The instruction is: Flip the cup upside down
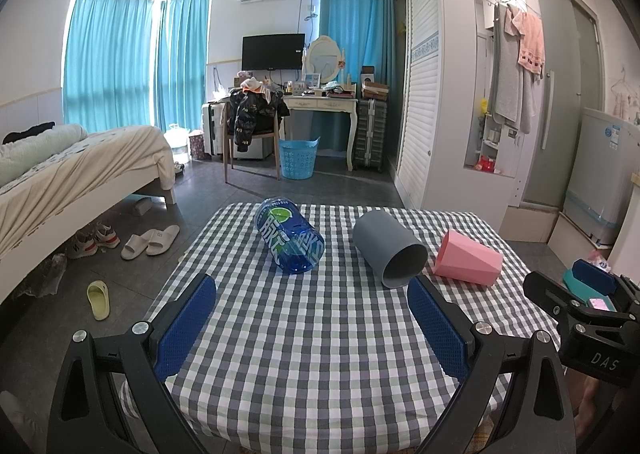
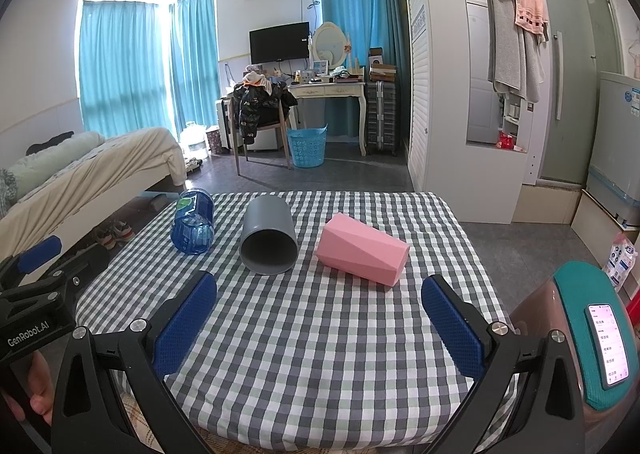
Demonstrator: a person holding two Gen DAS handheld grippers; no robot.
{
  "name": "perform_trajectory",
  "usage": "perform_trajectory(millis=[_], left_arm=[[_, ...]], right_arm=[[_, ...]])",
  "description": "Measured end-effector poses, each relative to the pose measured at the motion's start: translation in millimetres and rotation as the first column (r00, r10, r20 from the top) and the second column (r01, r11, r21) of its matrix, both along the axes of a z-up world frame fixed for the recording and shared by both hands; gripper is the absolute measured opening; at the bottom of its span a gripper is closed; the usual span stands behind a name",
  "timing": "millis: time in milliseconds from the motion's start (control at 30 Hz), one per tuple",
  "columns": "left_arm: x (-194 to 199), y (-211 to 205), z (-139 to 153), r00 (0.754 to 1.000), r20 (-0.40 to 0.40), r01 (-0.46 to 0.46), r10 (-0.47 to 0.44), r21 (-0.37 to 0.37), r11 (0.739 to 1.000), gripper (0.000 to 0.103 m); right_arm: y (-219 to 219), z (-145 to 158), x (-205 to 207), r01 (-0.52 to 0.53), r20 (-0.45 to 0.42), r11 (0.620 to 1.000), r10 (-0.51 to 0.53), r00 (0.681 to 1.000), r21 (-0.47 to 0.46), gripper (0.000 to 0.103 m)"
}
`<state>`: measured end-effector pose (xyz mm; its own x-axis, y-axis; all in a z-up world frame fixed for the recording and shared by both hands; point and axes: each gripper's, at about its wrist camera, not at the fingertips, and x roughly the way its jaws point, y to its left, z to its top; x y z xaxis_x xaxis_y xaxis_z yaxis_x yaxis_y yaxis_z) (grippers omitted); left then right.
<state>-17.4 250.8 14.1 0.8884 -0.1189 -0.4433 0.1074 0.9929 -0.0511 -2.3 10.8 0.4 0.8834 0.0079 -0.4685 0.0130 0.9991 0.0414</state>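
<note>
Three cups lie on their sides on the checked tablecloth (image 1: 312,334). A blue clear cup (image 1: 289,241) lies at the left, a grey cup (image 1: 390,249) in the middle with its mouth toward me, and a pink faceted cup (image 1: 468,258) at the right. They also show in the right wrist view: the blue cup (image 2: 193,227), the grey cup (image 2: 269,240), the pink cup (image 2: 362,250). My left gripper (image 1: 312,302) is open and empty, short of the cups. My right gripper (image 2: 320,300) is open and empty, short of the grey and pink cups.
The table (image 2: 320,354) stands in a bedroom. A bed (image 1: 72,174) is at the left, with slippers (image 1: 150,241) on the floor. A phone (image 2: 608,346) lies on a teal pad at the right. A wardrobe (image 1: 424,94) stands beyond the table.
</note>
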Motion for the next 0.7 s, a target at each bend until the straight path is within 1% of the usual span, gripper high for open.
perform_trajectory(millis=[333, 367, 400, 433, 500, 567, 700], left_arm=[[1, 0, 0, 1.0, -0.005, -0.001, 0.001, -0.001, 1.0, 0.099], [2, 6, 0, 1.0, -0.006, -0.001, 0.001, -0.002, 1.0, 0.099], [3, 6, 0, 1.0, -0.008, -0.001, 0.001, -0.004, 1.0, 0.099], [6, 8, 0, 1.0, -0.009, -0.002, 0.002, -0.008, 1.0, 0.099], [9, 13, 0, 1.0, -0.009, -0.008, 0.008, -0.016, 1.0, 0.099], [16, 21, -7, 1.0, -0.016, -0.023, 0.023, -0.021, 0.999, 0.099], [33, 38, -4, 0.998, -0.028, -0.057, 0.056, -0.027, 0.998, 0.099]], right_arm=[[2, -3, 0, -0.001, -0.003, 1.0, 0.001, 1.0, 0.001, 0.103], [4, -9, -1, -0.001, -0.005, 1.0, 0.001, 1.0, 0.0, 0.103], [4, -9, -3, -0.001, -0.008, 1.0, 0.001, 1.0, -0.001, 0.103], [3, -14, 3, -0.003, -0.014, 1.0, 0.003, 1.0, 0.0, 0.103], [3, -11, 10, -0.007, -0.02, 1.0, 0.007, 1.0, -0.005, 0.103], [4, -7, 16, -0.009, -0.022, 1.0, 0.009, 1.0, -0.014, 0.103], [13, 0, 34, -0.022, -0.031, 0.999, 0.021, 0.999, -0.034, 0.103]])
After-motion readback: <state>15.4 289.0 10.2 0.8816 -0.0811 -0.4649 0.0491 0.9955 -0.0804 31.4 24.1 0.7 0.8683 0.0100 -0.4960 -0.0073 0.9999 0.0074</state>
